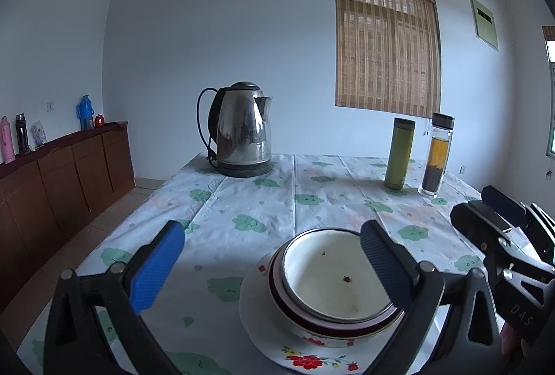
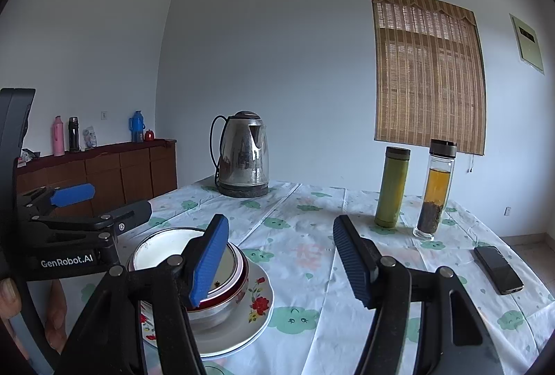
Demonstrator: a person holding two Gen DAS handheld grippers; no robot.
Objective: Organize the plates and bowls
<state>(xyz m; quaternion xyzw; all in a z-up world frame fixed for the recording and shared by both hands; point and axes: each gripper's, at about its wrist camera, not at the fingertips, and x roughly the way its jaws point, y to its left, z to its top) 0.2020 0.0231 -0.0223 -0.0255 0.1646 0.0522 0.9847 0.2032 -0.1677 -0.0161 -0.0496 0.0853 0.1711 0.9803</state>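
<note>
Left wrist view: left gripper (image 1: 272, 266) jaws wide apart, empty, 1 finger over the bowl's rim.
Right gripper (image 2: 280, 260): jaws parted, nothing between, just right of the stack.
Stack: white bowl (image 1: 334, 278) nested in red-rimmed bowl (image 1: 312, 328), both on floral plate (image 1: 256, 316), near table (image 1: 242, 201) edge.
Handling: looks ceramic or enamel, so stiff, smooth, likely slippery and chippable; stack probably heavy.
Hold: pinch a rim, or carry by the plate edge.
Writing: "GenRobot.AI" on left gripper's body, right wrist view; "DAS" on right gripper's.
</note>
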